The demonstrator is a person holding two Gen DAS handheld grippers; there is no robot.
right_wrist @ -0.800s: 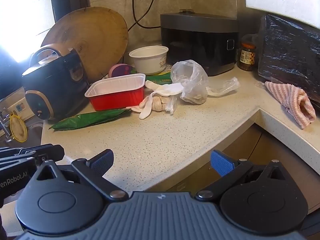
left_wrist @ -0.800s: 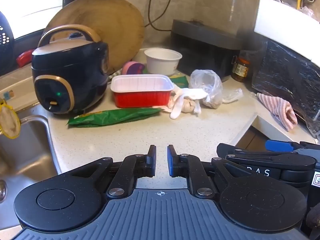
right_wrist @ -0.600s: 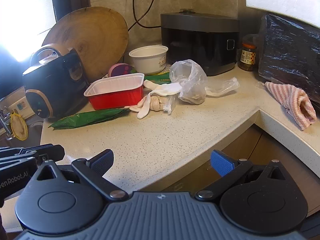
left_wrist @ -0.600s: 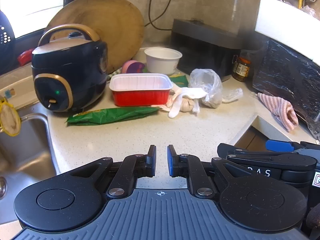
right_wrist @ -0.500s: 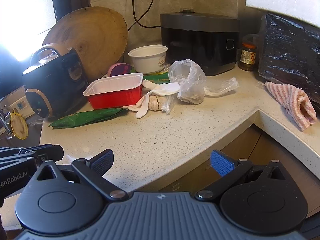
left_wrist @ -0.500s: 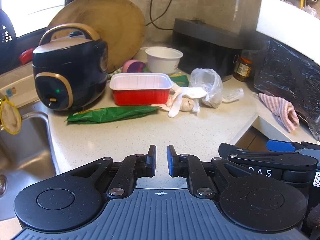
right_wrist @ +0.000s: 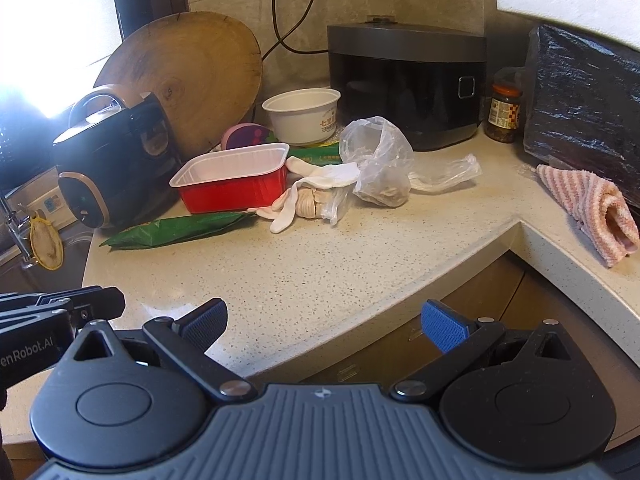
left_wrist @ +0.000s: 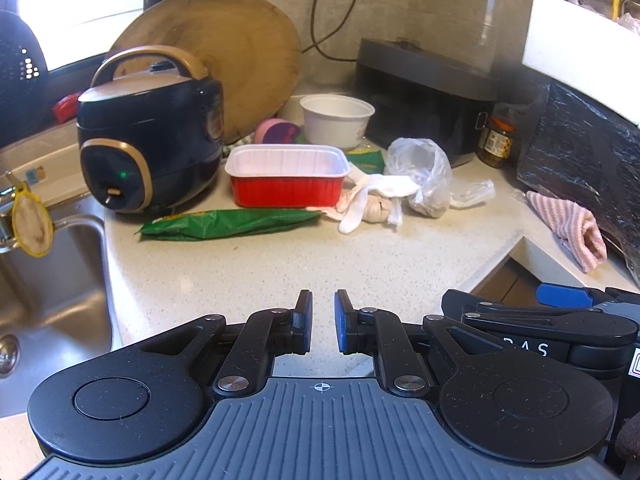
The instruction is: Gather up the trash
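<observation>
Trash lies at the back of the speckled counter [left_wrist: 280, 276]: a red foil tray [left_wrist: 286, 184] [right_wrist: 232, 182] with a white inside, a flat green wrapper [left_wrist: 228, 224] [right_wrist: 176, 232] in front of it, a white paper bowl [left_wrist: 336, 120] [right_wrist: 304, 114], crumpled white wrappings [left_wrist: 368, 200] [right_wrist: 308, 196] and a clear plastic bag [left_wrist: 420, 176] [right_wrist: 380, 160]. My left gripper [left_wrist: 323, 322] hovers over the near counter, its jaws almost together with nothing between them. My right gripper [right_wrist: 324, 322] stands open wide and empty over the counter's front edge, well short of the trash.
A dark rice cooker [left_wrist: 148, 136] and a round wooden board [left_wrist: 240, 64] stand left of the trash, beside a steel sink [left_wrist: 48, 280]. At the back right are a black appliance [right_wrist: 404, 80], a jar [right_wrist: 504, 112], a black bag [right_wrist: 580, 100] and a pink striped cloth [right_wrist: 592, 204].
Both views have shifted only slightly. The jaws of both grippers stand as before, and nothing on the counter has moved.
</observation>
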